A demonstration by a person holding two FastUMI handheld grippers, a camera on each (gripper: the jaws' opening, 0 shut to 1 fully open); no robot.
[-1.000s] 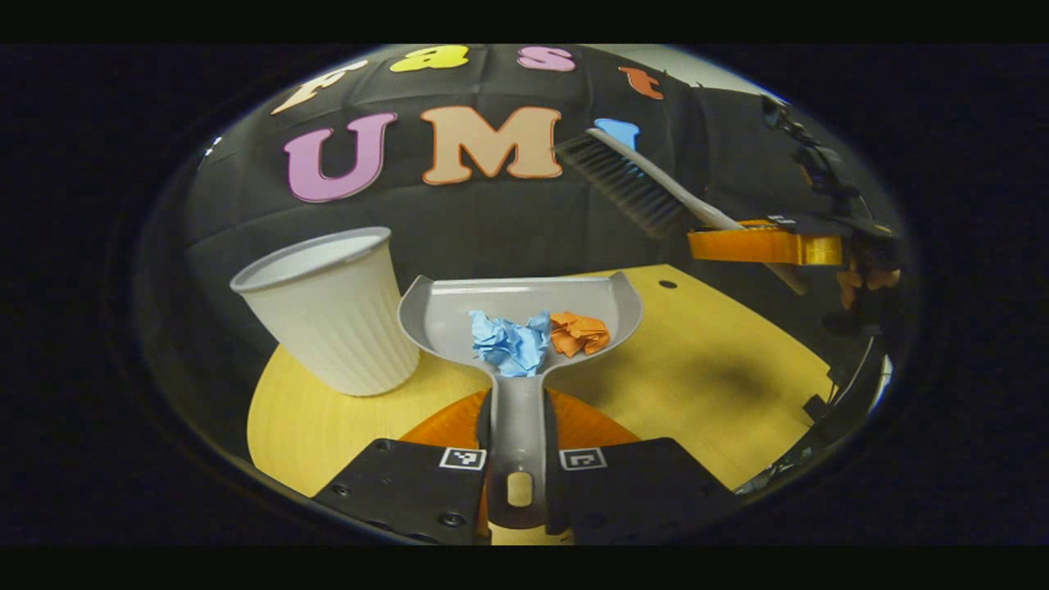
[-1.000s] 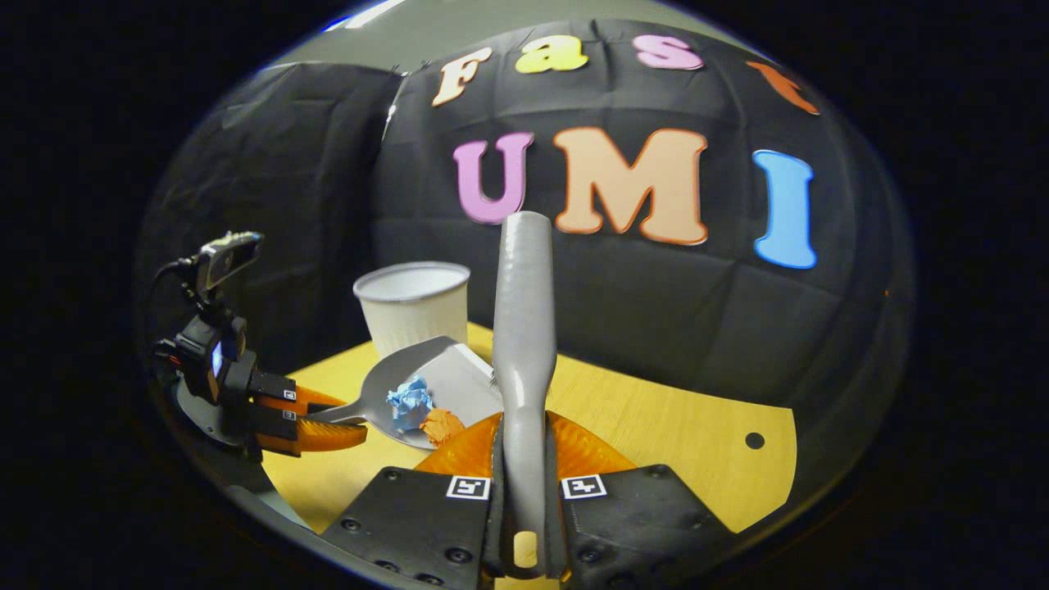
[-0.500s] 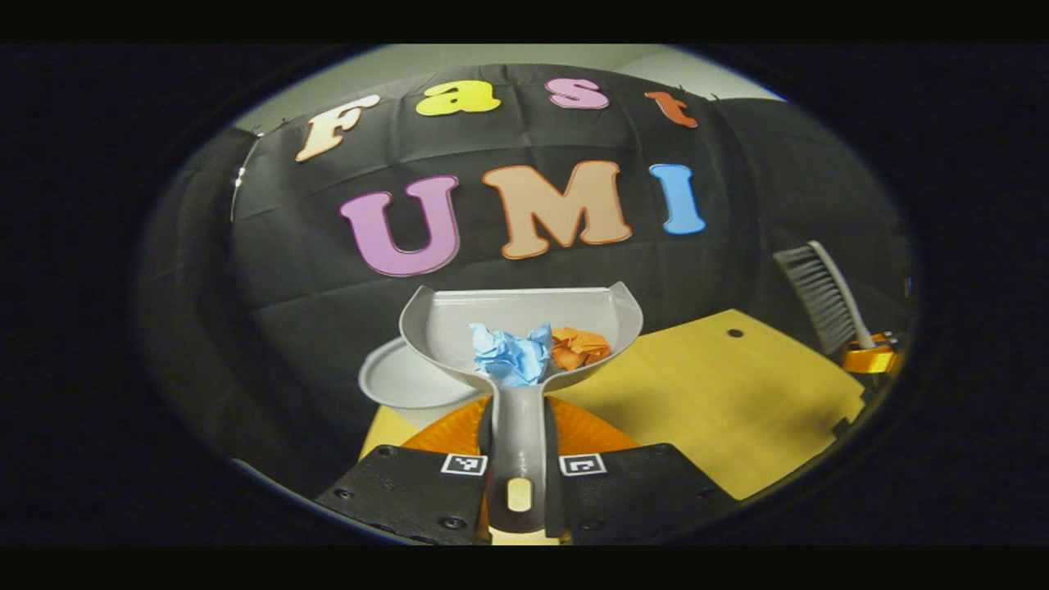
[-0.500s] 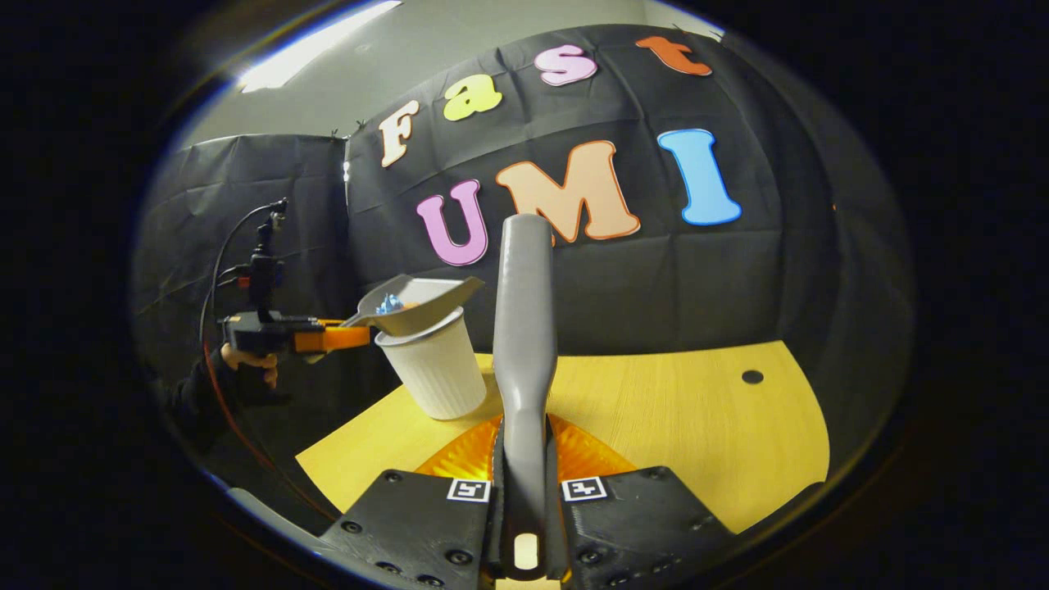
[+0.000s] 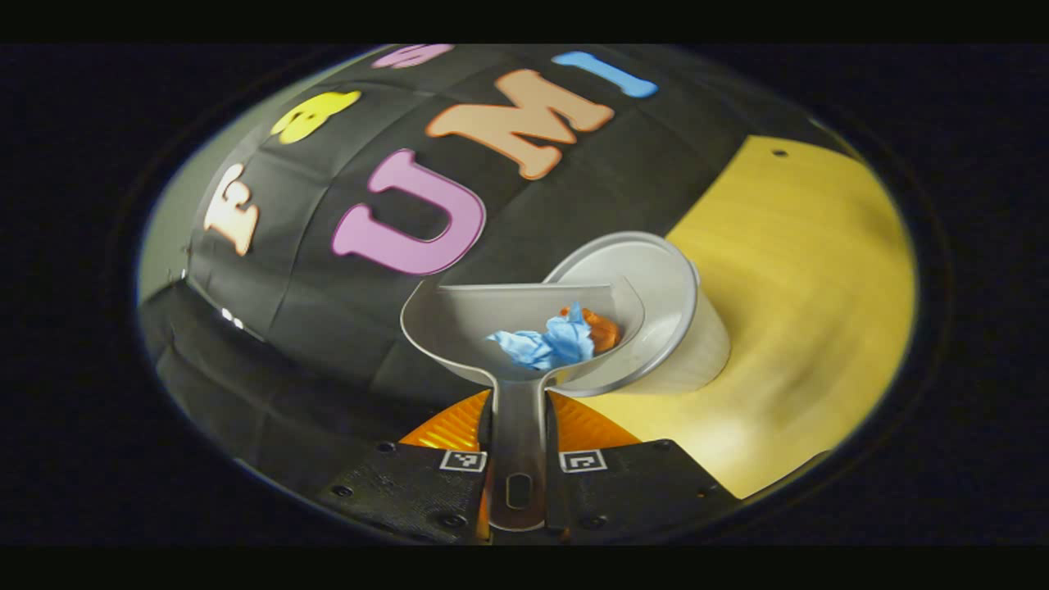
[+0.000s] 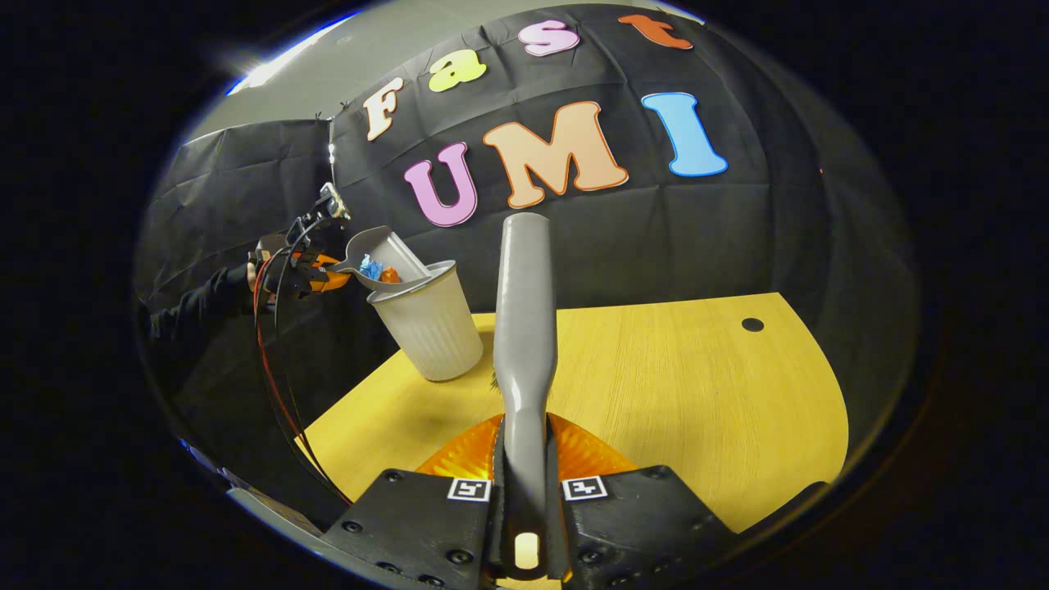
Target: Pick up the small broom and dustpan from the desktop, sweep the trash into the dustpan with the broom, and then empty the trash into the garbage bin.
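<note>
The gray dustpan sits in the left tongs, which are clamped on its handle. The handle runs straight away from the tongs, and the wide scoop end points forward, over the open top of the white garbage bin. In the dustpan lie a blue paper ball and an orange paper ball, near the back of the scoop.

In the right gripper view the dustpan is tilted, with its front edge down at the rim of the garbage bin. The bin stands upright near the far left corner of the yellow table. A sleeve reaches in from the left.

The right tongs are clamped on the gray handle of the broom. The handle points up and away; its bristles are hidden.
</note>
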